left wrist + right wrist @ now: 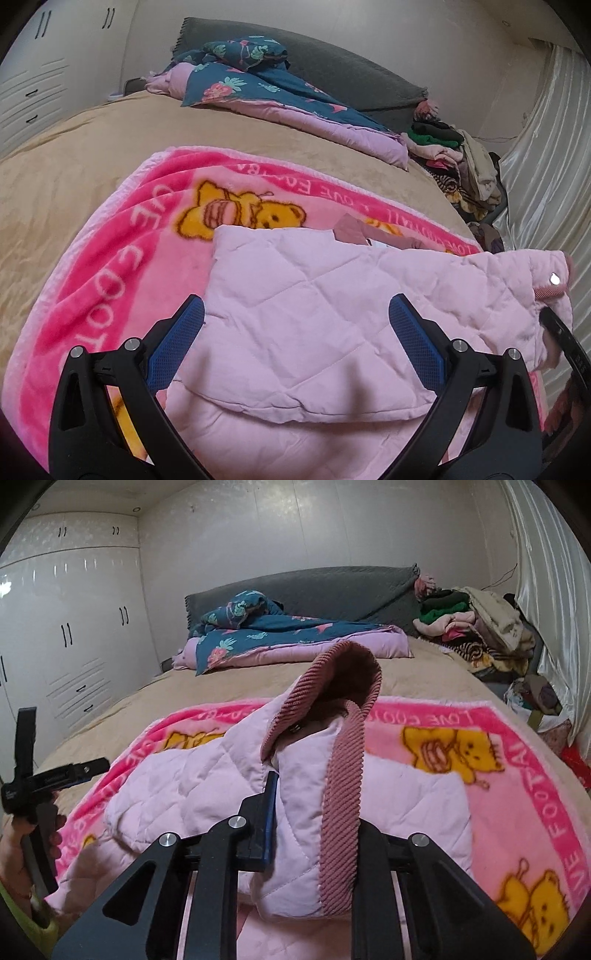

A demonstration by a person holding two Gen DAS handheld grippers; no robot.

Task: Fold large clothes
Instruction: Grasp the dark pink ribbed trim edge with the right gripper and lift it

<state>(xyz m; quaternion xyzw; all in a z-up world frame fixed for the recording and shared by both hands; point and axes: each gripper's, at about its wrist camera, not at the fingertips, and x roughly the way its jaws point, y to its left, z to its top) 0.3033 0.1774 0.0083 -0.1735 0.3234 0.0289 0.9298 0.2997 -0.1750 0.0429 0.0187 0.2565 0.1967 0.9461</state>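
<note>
On the bed (74,147), a pink blanket (122,258) with bear prints lay spread over the tan cover, and a pale pink quilted jacket (314,314) lay on top of the blanket. The left gripper (295,328) hovered over the jacket's folded panel with its jaws spread wide, holding nothing; whether the blue pads (413,332) touched the cloth could not be told. The right gripper (314,812) was clamped on the jacket's front edge beside the ribbed corduroy trim (343,812), which ran up to a raised collar (343,672); the gripper's right finger was hidden behind the trim. The left gripper (48,775) also showed at the left edge of the right wrist view, held in a hand (18,849). At the head of the bed lay a blue floral quilt (277,631) against a grey headboard cover (314,587). A heap of clothes (480,627) lay at the far right corner, near a white curtain (546,590). White wardrobes (74,627) stood along the left wall. No container was seen.
</note>
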